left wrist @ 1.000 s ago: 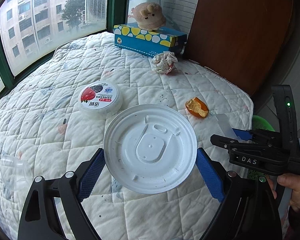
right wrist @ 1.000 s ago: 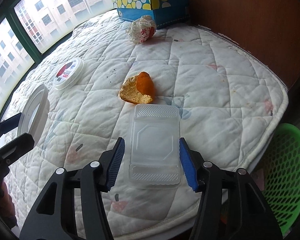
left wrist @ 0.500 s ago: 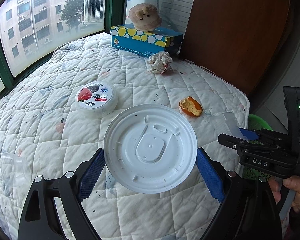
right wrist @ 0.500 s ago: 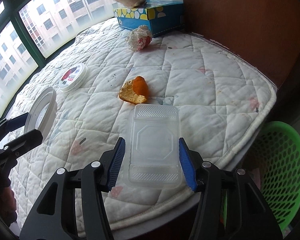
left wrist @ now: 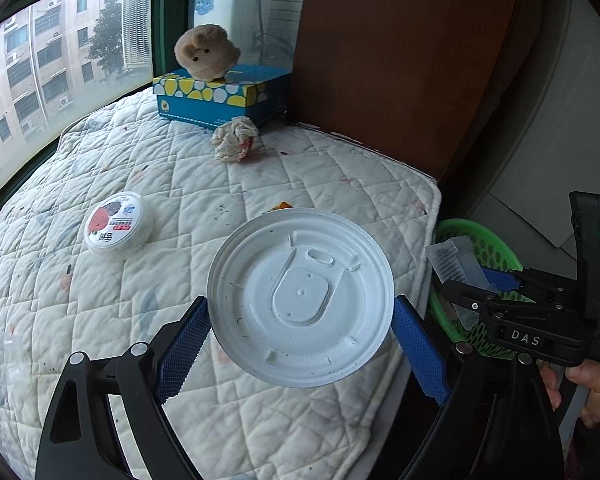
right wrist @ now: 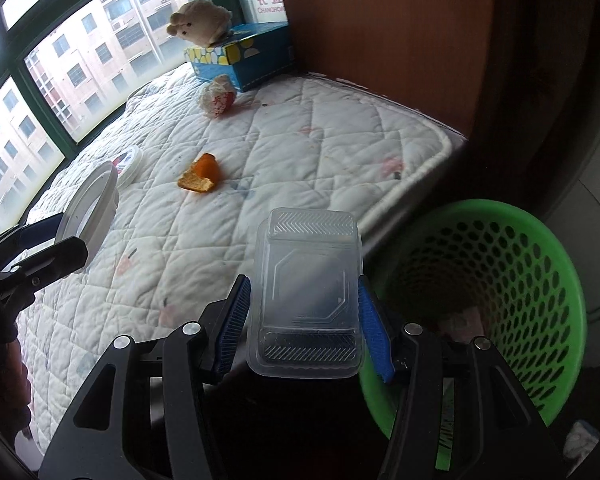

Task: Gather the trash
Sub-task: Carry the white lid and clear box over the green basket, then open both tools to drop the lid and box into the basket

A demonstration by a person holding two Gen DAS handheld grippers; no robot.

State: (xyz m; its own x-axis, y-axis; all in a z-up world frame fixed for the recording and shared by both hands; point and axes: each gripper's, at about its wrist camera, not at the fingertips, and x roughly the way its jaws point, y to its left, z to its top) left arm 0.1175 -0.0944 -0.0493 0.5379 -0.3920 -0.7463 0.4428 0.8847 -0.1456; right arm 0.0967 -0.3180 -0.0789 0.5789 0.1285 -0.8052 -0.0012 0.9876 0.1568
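My left gripper (left wrist: 300, 344) is shut on a round white plastic lid (left wrist: 300, 296), held above the quilted mattress (left wrist: 180, 184) near its right edge. My right gripper (right wrist: 306, 320) is shut on a clear plastic clamshell box (right wrist: 306, 288), hanging past the mattress edge beside the green mesh basket (right wrist: 500, 280). On the mattress lie an orange peel (right wrist: 202, 172), a crumpled paper wad (left wrist: 236, 140) and a small round printed tub (left wrist: 118, 224). In the left wrist view the right gripper (left wrist: 476, 280) with the clear box (left wrist: 456, 260) is over the basket (left wrist: 476, 240).
A blue and yellow tissue box (left wrist: 220, 96) with a plush toy (left wrist: 206, 52) on top stands at the mattress's far end by the window. A brown wooden panel (left wrist: 400, 60) rises behind the mattress. A hand (left wrist: 592, 384) holds the right gripper's handle.
Both grippers have swung right with their loads, off the middle of the mattress toward its edge. The green basket has come into full view, and the lid now hides most of the orange peel.
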